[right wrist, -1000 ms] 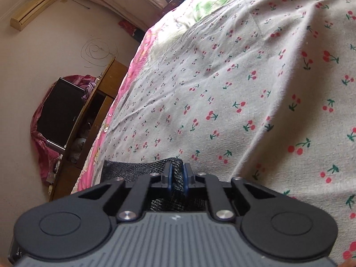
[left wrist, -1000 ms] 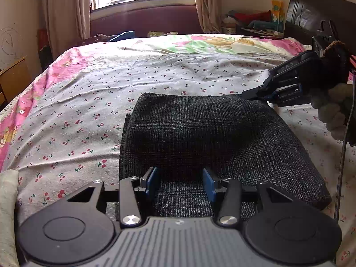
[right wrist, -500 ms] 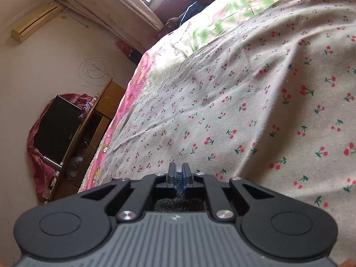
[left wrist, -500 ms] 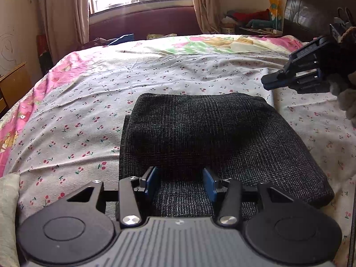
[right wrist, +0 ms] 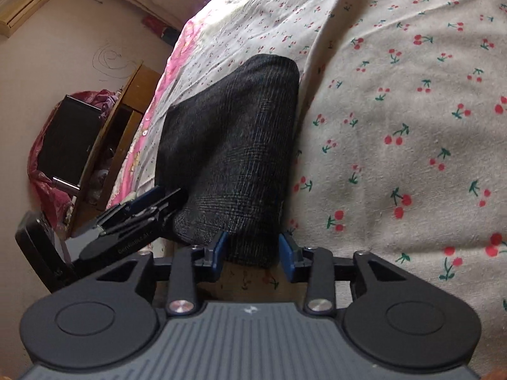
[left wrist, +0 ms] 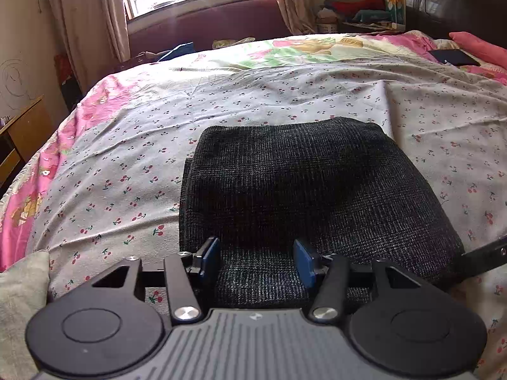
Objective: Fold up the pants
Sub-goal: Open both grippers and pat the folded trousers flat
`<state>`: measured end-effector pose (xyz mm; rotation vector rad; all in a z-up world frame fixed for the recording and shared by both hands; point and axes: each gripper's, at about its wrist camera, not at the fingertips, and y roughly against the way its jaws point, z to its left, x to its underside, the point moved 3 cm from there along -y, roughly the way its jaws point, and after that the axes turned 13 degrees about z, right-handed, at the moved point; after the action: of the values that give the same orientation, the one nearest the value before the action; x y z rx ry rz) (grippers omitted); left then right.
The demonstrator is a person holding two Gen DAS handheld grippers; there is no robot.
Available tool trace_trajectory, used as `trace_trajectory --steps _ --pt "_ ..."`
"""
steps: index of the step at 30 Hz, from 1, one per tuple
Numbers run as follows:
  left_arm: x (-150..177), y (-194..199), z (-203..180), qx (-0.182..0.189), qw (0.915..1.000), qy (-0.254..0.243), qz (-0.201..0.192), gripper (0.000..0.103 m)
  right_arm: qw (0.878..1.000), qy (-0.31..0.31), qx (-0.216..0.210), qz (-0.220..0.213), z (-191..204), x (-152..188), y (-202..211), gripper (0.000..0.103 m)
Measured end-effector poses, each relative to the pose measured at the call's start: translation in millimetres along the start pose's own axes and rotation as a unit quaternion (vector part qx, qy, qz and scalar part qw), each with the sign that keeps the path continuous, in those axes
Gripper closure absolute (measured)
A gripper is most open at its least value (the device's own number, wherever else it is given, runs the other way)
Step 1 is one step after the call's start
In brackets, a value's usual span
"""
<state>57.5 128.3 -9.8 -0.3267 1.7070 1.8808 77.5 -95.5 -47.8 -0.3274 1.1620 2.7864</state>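
The dark grey checked pants (left wrist: pixel 301 190) lie folded into a thick rectangle on the cherry-print bedsheet (left wrist: pixel 126 164). My left gripper (left wrist: pixel 257 262) is open, its blue pads over the near edge of the pants, holding nothing. My right gripper (right wrist: pixel 252 251) is open too, its pads on either side of the near right corner of the pants (right wrist: pixel 240 145). The left gripper (right wrist: pixel 149 205) shows at the left of the right wrist view. A sliver of the right gripper (left wrist: pixel 484 253) shows at the right edge of the left wrist view.
A wooden side table (right wrist: pixel 120 120) with a black box (right wrist: pixel 68 139) stands left of the bed. A dark headboard (left wrist: pixel 456 0), a red pillow (left wrist: pixel 478 47) and a black flat object (left wrist: pixel 453 57) are at the far right. A pale cloth (left wrist: pixel 19 300) lies near left.
My right gripper let go of the pants and opened. It came down from the far right corner to the near right corner. The left gripper has stayed open at the near edge.
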Motion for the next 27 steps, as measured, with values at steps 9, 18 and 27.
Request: trace_trajectory --steps 9,18,27 --pt "-4 21 49 0.061 0.9945 0.085 -0.004 0.034 0.995 -0.022 -0.017 -0.101 1 -16 28 0.048" --pt "-14 -44 76 0.127 0.9848 0.116 0.026 0.006 0.997 -0.024 -0.041 -0.054 -10 -61 -33 0.040" --pt "-21 -32 53 0.156 0.9801 0.122 0.013 0.017 0.997 -0.022 -0.035 -0.063 6 -70 -31 0.077"
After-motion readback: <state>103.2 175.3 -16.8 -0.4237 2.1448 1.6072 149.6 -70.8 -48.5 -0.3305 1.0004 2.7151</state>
